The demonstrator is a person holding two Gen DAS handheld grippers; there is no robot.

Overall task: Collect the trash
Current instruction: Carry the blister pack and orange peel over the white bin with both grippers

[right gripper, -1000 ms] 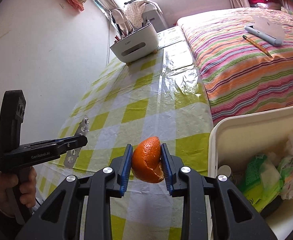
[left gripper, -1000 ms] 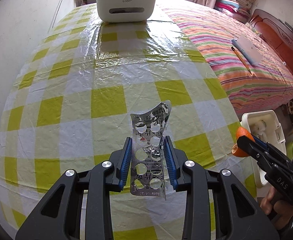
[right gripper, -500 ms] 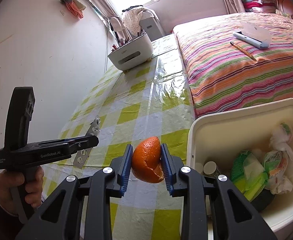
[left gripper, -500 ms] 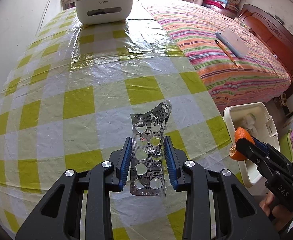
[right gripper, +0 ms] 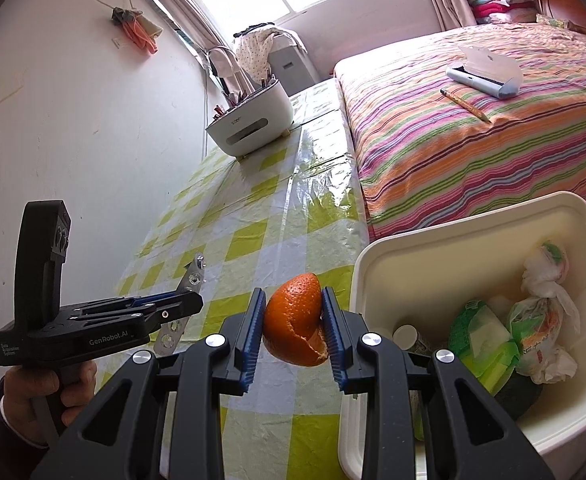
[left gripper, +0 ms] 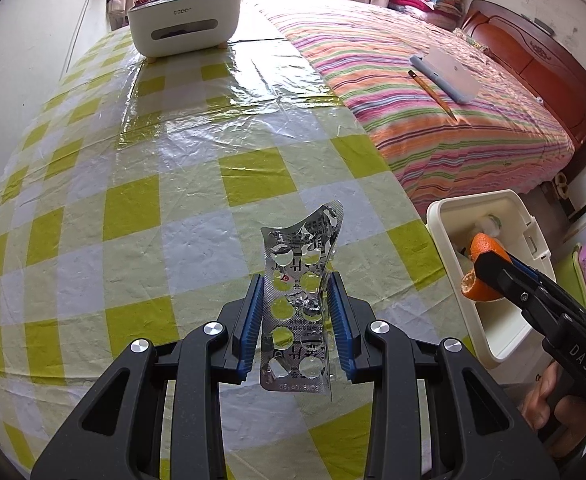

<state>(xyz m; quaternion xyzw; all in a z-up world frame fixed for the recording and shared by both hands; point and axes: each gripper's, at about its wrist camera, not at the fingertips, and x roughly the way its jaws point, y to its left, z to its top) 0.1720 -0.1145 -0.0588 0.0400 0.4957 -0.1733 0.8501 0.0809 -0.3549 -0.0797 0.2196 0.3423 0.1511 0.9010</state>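
Trash in the left wrist view is a silver, emptied foil pill blister strip (left gripper: pixel 299 304), pinched upright between the blue-padded jaws of the left gripper (left gripper: pixel 297 318) above the yellow-and-white checked plastic-covered tabletop (left gripper: pixel 133 184). At the right edge, the right gripper (left gripper: pixel 478 270) holds a piece of orange peel (left gripper: pixel 483 246) over the white plastic rectangular bin (left gripper: pixel 437 220).

From the right wrist view, the right gripper's jaws clamp the orange peel (right gripper: pixel 295 316) beside the bin's rim (right gripper: pixel 357 276), above the tabletop edge. Green wrappers and crumpled bags (right gripper: pixel 533 324) lie inside. The left gripper (right gripper: pixel 191 306) carries the blister strip (right gripper: pixel 191 276) at the left.
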